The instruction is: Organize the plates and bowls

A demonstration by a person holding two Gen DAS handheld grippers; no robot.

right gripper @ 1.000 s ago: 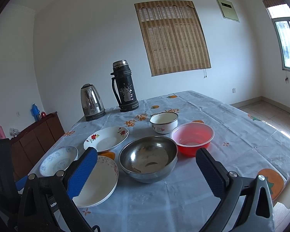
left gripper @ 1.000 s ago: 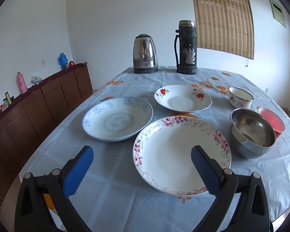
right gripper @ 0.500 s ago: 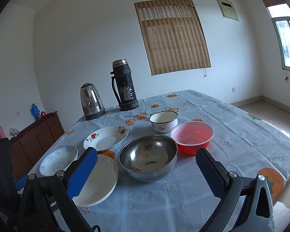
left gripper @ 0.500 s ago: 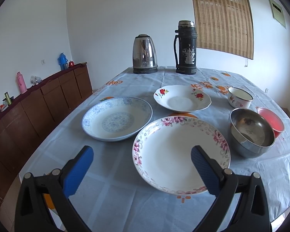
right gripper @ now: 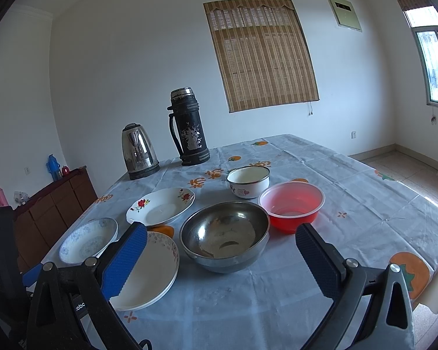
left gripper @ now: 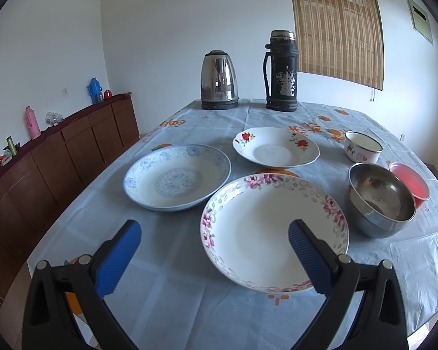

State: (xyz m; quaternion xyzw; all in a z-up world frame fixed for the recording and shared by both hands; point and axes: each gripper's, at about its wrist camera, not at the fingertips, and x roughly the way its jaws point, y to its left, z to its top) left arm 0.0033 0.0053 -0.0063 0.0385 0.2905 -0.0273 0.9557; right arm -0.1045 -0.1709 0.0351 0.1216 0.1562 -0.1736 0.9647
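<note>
Both grippers, left (left gripper: 214, 250) and right (right gripper: 220, 258), gape empty; steel bowl (right gripper: 224, 234) empty, red bowl (right gripper: 292, 205) just beside it also empty, tablecloth lettering unreadable.

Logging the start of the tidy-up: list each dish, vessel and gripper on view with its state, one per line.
pink-flowered plate: upright, empty, unstacked
blue-patterned plate: upright, empty, unstacked
red-flowered plate: upright, empty, unstacked
steel bowl: upright, unstacked, nothing in it
red plastic bowl: upright, empty
enamel bowl: upright, empty
kettle: lid shut
thermos: capped, standing
left gripper: open, holding nothing
right gripper: open, holding nothing
</note>
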